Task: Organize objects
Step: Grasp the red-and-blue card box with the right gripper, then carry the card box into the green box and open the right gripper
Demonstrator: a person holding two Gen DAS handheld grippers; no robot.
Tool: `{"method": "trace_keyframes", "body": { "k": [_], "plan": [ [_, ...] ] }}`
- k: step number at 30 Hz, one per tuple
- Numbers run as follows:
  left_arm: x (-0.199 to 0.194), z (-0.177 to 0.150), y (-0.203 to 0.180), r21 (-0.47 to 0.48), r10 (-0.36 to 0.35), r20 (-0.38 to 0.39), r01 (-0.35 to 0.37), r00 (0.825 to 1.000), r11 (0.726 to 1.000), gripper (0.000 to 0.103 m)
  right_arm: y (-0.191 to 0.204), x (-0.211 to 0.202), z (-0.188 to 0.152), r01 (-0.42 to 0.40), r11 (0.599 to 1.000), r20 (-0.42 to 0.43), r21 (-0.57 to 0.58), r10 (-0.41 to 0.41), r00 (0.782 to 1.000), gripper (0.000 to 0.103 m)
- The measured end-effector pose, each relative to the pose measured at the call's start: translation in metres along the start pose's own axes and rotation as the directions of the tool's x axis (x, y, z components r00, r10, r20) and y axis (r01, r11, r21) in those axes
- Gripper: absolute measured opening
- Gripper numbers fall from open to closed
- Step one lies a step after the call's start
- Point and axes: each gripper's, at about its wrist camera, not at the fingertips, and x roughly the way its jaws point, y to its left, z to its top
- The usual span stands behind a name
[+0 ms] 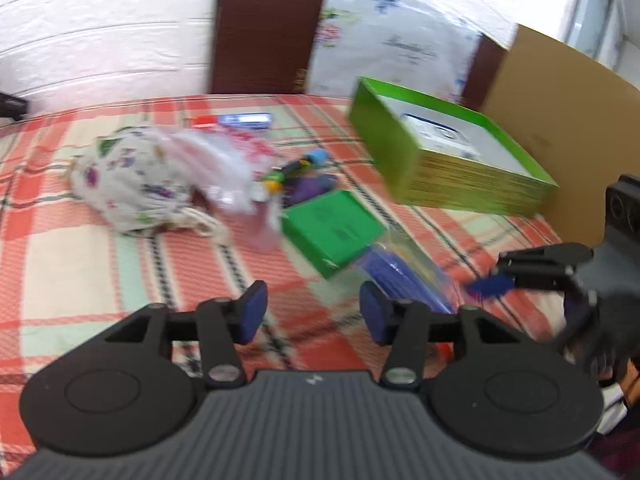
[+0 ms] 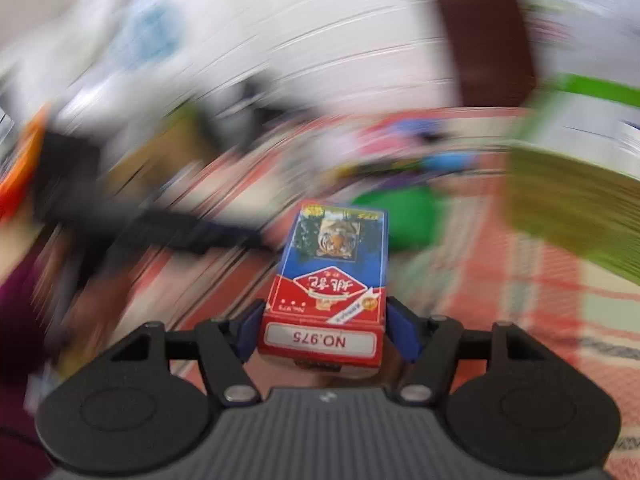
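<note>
My right gripper (image 2: 324, 328) is shut on a red and blue playing-card box (image 2: 332, 272) with a tiger picture; both pads press its sides near the end. The rest of that view is motion-blurred. In the left wrist view my left gripper (image 1: 314, 312) is open with nothing between its blue pads, low over the checked bedspread (image 1: 80, 248). Ahead of it lie a small green box (image 1: 332, 228), a blue packet in clear wrap (image 1: 400, 272), a few markers (image 1: 300, 166), a floral cloth bag (image 1: 132, 184) and a clear plastic bag (image 1: 224, 164). The right gripper (image 1: 505, 271) shows at the right edge.
A large green box (image 1: 448, 152) lies at the back right against a brown cardboard sheet (image 1: 560, 96). A red and blue packet (image 1: 236, 120) sits near the headboard (image 1: 264, 28). A floral pillow (image 1: 384, 32) leans behind. A maroon sleeve (image 2: 16, 300) is at the left.
</note>
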Motion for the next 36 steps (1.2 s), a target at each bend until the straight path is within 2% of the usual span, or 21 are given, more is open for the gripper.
{"method": "trace_keyframes", "body": {
  "k": [2,3,7,11,14,17,19,21,24,27,30,33,35,36],
  "plan": [
    [-0.005,-0.005,-0.004,0.025,-0.008,0.0,0.008,1.0,1.0,0.055,0.025,0.005,-0.006,0.002,0.985,-0.08,-0.175,-0.016,0.997,0.063],
    [-0.009,-0.007,-0.004,0.034,0.004,0.002,-0.004,1.0,0.999,0.055,0.032,0.01,-0.007,0.016,0.975,-0.091,-0.222,-0.037,0.995,0.063],
    [-0.029,-0.018,0.014,-0.004,0.079,-0.006,-0.079,0.997,0.997,0.055,0.047,0.041,0.01,-0.011,0.953,-0.091,-0.304,-0.017,0.996,0.061],
    [-0.062,-0.025,0.047,-0.092,0.158,0.018,-0.156,0.987,0.983,0.055,0.077,0.085,0.031,-0.07,0.91,-0.115,-0.409,0.025,0.993,0.061],
    [-0.08,-0.026,0.07,-0.134,0.224,0.026,-0.218,0.974,0.967,0.055,0.099,0.118,0.045,-0.074,0.868,-0.124,-0.491,0.015,0.992,0.062],
    [-0.098,-0.025,0.091,-0.176,0.273,0.05,-0.261,0.961,0.949,0.055,0.112,0.132,0.053,-0.022,0.846,-0.078,-0.532,-0.023,0.997,0.072],
    [-0.106,-0.024,0.104,-0.204,0.284,0.064,-0.266,0.957,0.942,0.055,0.114,0.133,0.054,-0.002,0.848,-0.057,-0.53,-0.033,0.998,0.08],
    [-0.109,-0.023,0.111,-0.212,0.276,0.073,-0.255,0.958,0.943,0.055,0.114,0.131,0.051,0.0,0.861,-0.044,-0.508,-0.026,0.999,0.085],
    [-0.098,-0.019,0.112,-0.196,0.224,0.064,-0.208,0.973,0.958,0.055,0.112,0.121,0.042,0.047,0.884,-0.014,-0.466,-0.06,0.998,0.09],
    [-0.078,-0.017,0.105,-0.144,0.162,0.036,-0.155,0.986,0.977,0.055,0.107,0.11,0.033,0.059,0.919,-0.01,-0.389,-0.069,0.998,0.09],
    [-0.055,-0.016,0.097,-0.109,0.107,-0.001,-0.106,0.994,0.988,0.055,0.105,0.103,0.028,0.099,0.934,0.001,-0.344,-0.105,0.994,0.09],
    [-0.04,-0.022,0.094,-0.108,0.06,-0.044,-0.065,0.997,0.992,0.055,0.099,0.104,0.024,0.101,0.949,-0.027,-0.297,-0.114,0.993,0.083],
    [-0.04,-0.026,0.093,-0.117,0.037,-0.035,-0.041,0.999,0.992,0.053,0.099,0.106,0.026,0.094,0.952,-0.023,-0.292,-0.106,0.994,0.072],
    [-0.04,-0.028,0.093,-0.126,0.029,-0.037,-0.033,0.999,0.991,0.05,0.1,0.108,0.028,0.091,0.951,-0.021,-0.295,-0.101,0.995,0.061]
  ]
}}
